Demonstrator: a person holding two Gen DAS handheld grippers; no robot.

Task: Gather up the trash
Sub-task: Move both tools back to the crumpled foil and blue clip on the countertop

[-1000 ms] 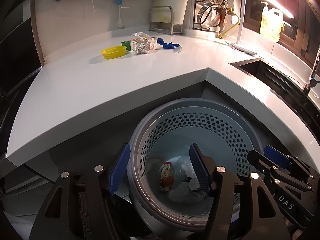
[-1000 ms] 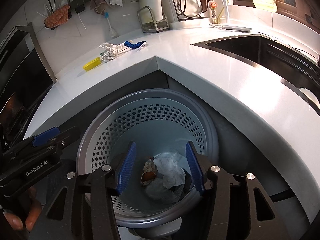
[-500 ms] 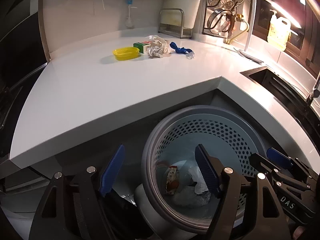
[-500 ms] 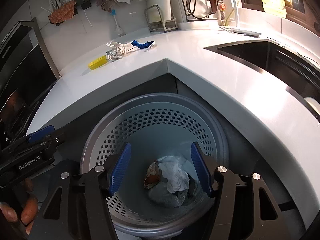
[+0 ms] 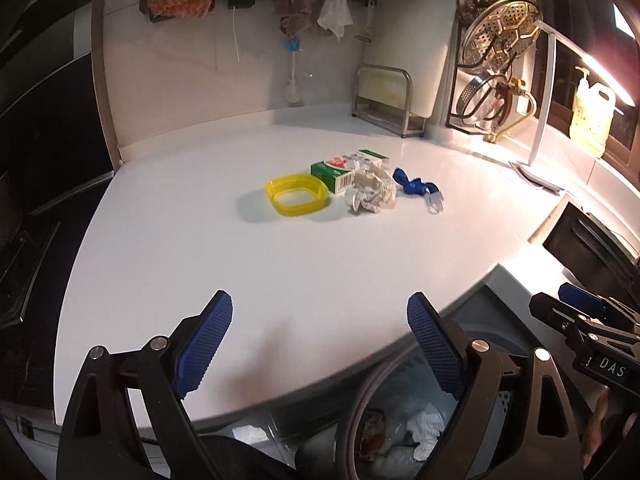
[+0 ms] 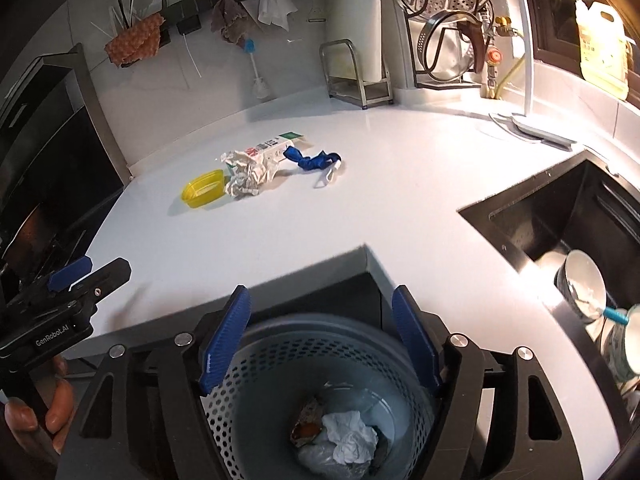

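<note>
left gripper [image 5: 316, 344]: jaws spread, nothing between them, over the desk's near edge, aimed at the trash pile
right gripper [image 6: 320, 340]: jaws spread, nothing held, above the bin, just off the desk's inner corner
trash: four bits bunched mid-desk toward the back wall: yellow lid [image 5: 297, 199], carton [image 5: 344, 170], paper wad [image 5: 372, 192], blue strap [image 5: 416, 188]
layout: lid leftmost; carton behind the wad, touching it; strap just right of the wad, clear loop at its near end
bin [image 6: 320, 364]: perforated grey, below the desk's inner corner; holds white paper [image 6: 350, 438], a wrapper, clear plastic
step: judged as the reach out for the next piece, bin already part filled
how to: left gripper suits the lid or wad, right suits the strap; come down over one item, close across its narrow side; wad crushes easily so a light pinch does; lid is low and slick, probably pinch its rim rather than the flat
risk: carton and wad touch, so grabbing one may drag the other; strap could dangle and catch the bin rim
desk [image 5: 200, 272]: white, glossy, L-shaped, bare apart from the pile
room: kitchen; sink [image 6: 560, 220] at the right with bowls in it, rail with cloths on the back wall, rack of strainers, metal stand at the back edge, lamp glare far right
</note>
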